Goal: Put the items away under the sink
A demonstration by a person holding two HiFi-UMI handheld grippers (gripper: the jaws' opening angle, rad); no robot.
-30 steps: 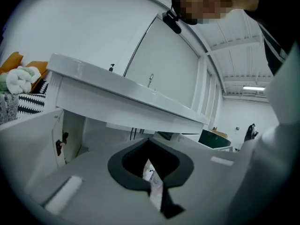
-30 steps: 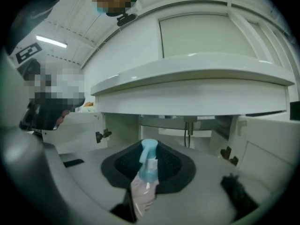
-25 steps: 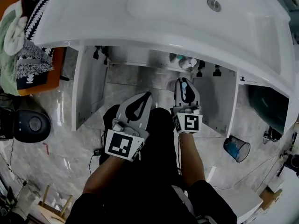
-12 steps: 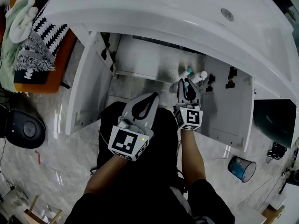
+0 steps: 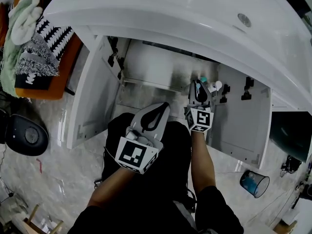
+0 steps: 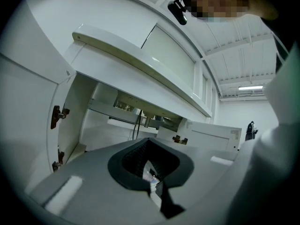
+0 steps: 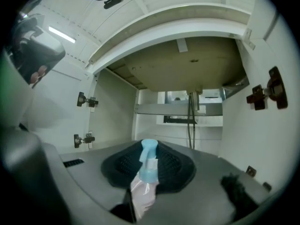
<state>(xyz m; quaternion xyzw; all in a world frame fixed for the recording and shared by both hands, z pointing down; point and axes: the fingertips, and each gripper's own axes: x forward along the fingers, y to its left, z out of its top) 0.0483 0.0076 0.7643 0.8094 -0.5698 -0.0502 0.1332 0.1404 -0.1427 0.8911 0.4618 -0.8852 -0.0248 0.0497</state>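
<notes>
**Spray bottle held at the mouth of the open cabinet under the sink**
The right hand-held gripper [image 7: 149, 149] clamps a blue-headed spray bottle [image 7: 143, 191]. The left hand-held gripper [image 6: 149, 161] is closed on a thin pale item [image 6: 151, 176]. Best to reach far into the cabinet [image 5: 156, 67], keeping below the sink [image 5: 195, 13], and set the bottle down upright before releasing it.

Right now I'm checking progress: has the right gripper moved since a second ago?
Yes. The right gripper, shut on the spray bottle, has advanced toward the open cabinet, nearer the bottles inside.
</notes>
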